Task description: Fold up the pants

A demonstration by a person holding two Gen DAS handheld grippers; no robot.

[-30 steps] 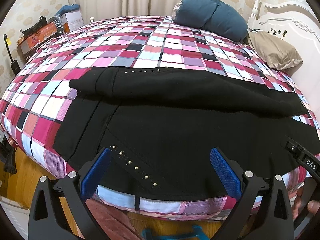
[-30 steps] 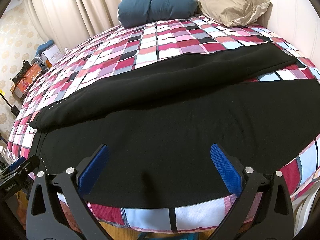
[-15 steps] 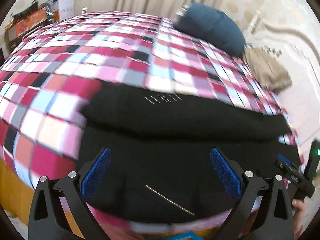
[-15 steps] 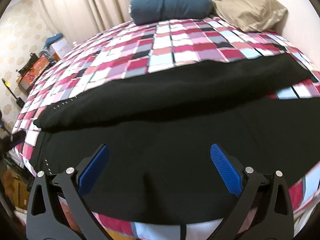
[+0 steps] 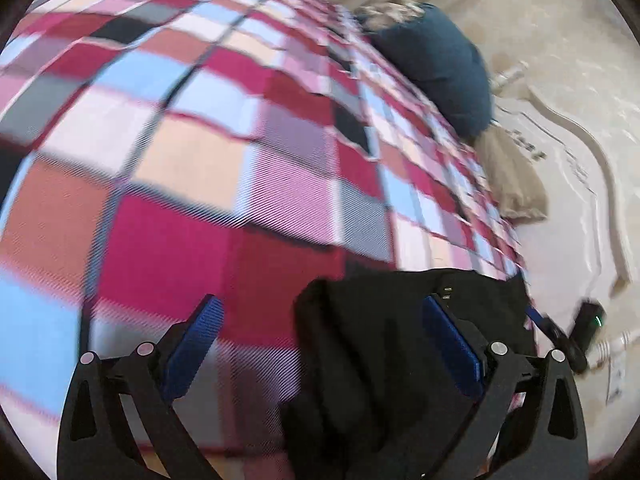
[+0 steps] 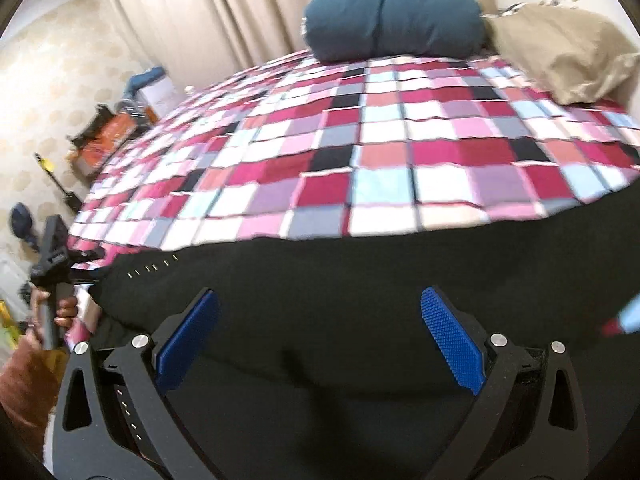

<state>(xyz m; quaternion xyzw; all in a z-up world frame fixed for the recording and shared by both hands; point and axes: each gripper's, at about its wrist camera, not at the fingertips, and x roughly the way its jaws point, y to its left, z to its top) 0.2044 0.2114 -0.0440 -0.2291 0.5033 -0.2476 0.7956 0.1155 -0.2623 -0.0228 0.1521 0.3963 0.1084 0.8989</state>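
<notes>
Moved: left claw (image 5: 318, 344) has swung out past the end of the pants (image 6: 360, 320); a second ago it looked down on them from the near edge
Left claw: fingers wide apart; holding nothing
Right claw: (image 6: 320, 340) low over the black cloth; fingers wide apart; nothing held
Pants: flat along the near side of the checked bed (image 6: 400, 160); far leg lying over the near one
Meaning: no new fold yet; I think the left claw is lining up to grab that end

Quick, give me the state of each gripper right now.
Left gripper: open, holding nothing; the black pants lie partly between its fingers.
Right gripper: open, holding nothing, above the pants.
</notes>
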